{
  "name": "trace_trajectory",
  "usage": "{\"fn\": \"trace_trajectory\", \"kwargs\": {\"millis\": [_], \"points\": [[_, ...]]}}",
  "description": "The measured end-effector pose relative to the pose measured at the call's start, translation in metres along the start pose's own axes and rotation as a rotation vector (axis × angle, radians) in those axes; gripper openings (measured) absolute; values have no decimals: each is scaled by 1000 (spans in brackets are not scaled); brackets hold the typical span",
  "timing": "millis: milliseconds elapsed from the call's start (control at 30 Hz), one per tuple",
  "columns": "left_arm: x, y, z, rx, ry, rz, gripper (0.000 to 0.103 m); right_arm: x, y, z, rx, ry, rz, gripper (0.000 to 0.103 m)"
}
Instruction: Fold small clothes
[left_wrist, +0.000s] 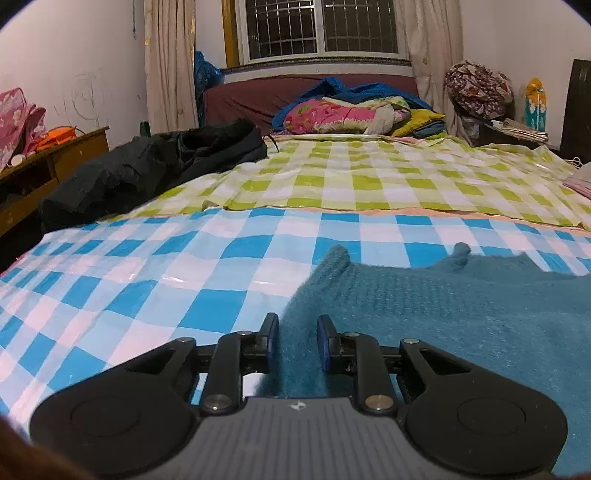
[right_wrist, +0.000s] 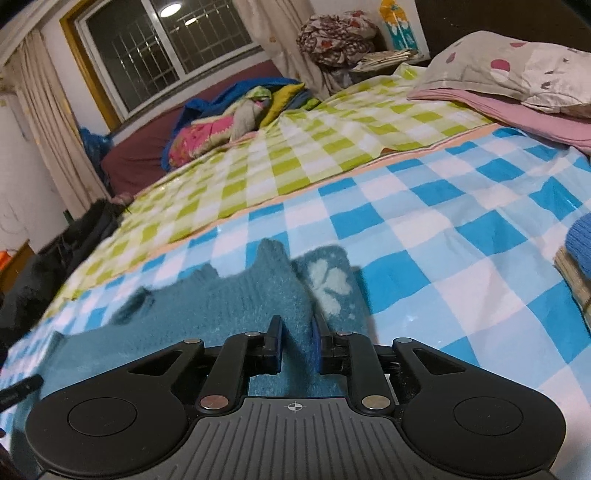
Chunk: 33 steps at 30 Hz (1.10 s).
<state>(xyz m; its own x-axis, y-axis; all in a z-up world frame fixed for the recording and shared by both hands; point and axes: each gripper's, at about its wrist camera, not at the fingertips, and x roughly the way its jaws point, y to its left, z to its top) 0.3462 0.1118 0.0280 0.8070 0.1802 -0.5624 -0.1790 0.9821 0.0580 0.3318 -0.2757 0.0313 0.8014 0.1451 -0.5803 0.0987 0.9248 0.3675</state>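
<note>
Bed (left_wrist: 147, 266) with blue-checked sheet; teal knit sweater (left_wrist: 461, 314) at lower frame, both grippers' fingers pinching its edge: left gripper (left_wrist: 297, 343), right gripper (right_wrist: 297, 345).

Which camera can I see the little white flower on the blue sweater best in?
The right wrist view. There the pale flower shows on a flap of the teal sweater, just beyond the right gripper. The left wrist view shows only plain teal knit around the left gripper; no flower is visible.

No words, labels, brand names or numbers can be read anywhere in either view; nothing on the bedding, the walls or the furniture carries legible text.
</note>
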Motion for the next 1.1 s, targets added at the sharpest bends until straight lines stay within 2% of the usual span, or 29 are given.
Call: {"fn": "trace_trajectory", "kwargs": {"millis": [200, 400, 533, 800, 867, 1100], "points": [[-25, -10, 4, 9, -39, -4, 32, -28, -2, -6, -25, -48, 17, 18], [-55, -35, -5, 52, -43, -81, 33, -41, -2, -23, -116, -40, -23, 19], [-71, -64, -20, 99, -22, -146, 33, -52, -9, -35, -118, -30, -22, 19], [-106, -135, -49, 237, -24, -244, 35, -62, -27, -48, -97, 6, 13, 21], [-118, -152, -56, 283, -40, -264, 42, -65, -28, -46, -100, 10, 21, 21], [-147, -199, -81, 448, -85, -318, 47, -68, -34, -48, -92, 21, 43, 21]]}}
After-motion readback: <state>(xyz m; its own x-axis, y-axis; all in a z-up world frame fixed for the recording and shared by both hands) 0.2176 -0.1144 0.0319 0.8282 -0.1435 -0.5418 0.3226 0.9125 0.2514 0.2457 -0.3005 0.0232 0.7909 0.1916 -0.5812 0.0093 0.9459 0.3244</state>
